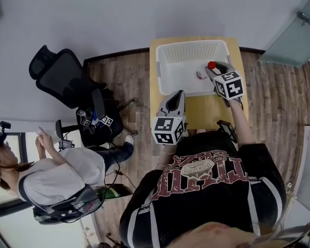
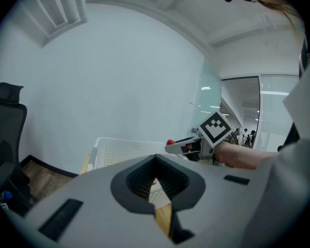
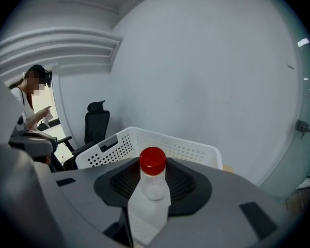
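Note:
My right gripper point(image 1: 211, 70) is shut on a clear plastic bottle point(image 3: 149, 203) with a red cap point(image 3: 153, 160). It holds the bottle point(image 1: 202, 75) upright over the front right part of a white perforated basket point(image 1: 191, 44). The basket stands on a small wooden table point(image 1: 206, 112). My left gripper point(image 1: 176, 95) hangs just before the basket's front rim, jaws together, nothing between them. In the left gripper view, the left gripper point(image 2: 157, 190) points at the basket point(image 2: 119, 144), and the right gripper point(image 2: 182, 147) with the red cap point(image 2: 169, 142) shows beyond it.
A black office chair point(image 1: 62, 76) stands left of the table, and a second chair point(image 1: 95, 115) loaded with gear is nearer. A person point(image 1: 62, 174) sits at the lower left. A glass door point(image 1: 294, 30) is at the right; a white wall lies behind the basket.

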A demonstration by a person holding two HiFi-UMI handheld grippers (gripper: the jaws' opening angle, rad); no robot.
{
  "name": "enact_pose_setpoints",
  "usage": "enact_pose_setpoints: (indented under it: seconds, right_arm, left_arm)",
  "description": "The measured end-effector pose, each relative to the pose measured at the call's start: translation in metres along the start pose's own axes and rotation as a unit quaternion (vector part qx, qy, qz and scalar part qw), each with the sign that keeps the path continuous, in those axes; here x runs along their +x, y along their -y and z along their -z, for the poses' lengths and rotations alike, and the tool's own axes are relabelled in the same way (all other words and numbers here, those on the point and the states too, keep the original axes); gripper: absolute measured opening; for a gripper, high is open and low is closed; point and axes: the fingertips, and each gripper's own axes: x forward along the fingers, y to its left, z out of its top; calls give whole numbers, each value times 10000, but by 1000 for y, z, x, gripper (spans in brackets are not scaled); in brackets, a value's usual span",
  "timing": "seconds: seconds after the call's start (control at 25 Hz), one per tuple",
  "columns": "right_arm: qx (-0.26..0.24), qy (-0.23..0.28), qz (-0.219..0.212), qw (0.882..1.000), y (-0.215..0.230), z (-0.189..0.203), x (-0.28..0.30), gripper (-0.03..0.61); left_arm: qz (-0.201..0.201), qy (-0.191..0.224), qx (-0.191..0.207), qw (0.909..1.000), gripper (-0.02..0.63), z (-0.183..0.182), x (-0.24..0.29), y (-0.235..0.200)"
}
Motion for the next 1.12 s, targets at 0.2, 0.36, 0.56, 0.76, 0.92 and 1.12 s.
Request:
enact_pose_setpoints:
  seconds: [0.2, 0.36, 0.56, 0.76, 0.92, 1.12]
  right_arm:
    - [-32, 159, 1, 9999, -4, -11, -14, 163]
    - [-80, 320, 7, 9995, -8, -21, -30, 161]
    - [-135, 505, 24, 9986, -11, -32, -53, 161]
    - [-161, 637, 33, 9978, -12, -42, -75, 161]
    - [-105, 705, 3, 9975, -11, -43, -90, 161]
    - [-142, 847, 139, 9962, -12, -47, -112, 161]
  left_arm:
    - [66, -17, 13, 10000, 32, 0, 2, 1]
    - [131, -36, 43, 9999, 32, 0, 4, 2]
    - [235, -65, 79, 9997, 32, 0, 10, 6]
    - [417, -92, 137, 9990, 32, -1, 15, 16]
    - [531, -112, 202, 9983, 32, -2, 20, 24]
    - [698, -140, 259, 9971, 32, 0, 24, 32]
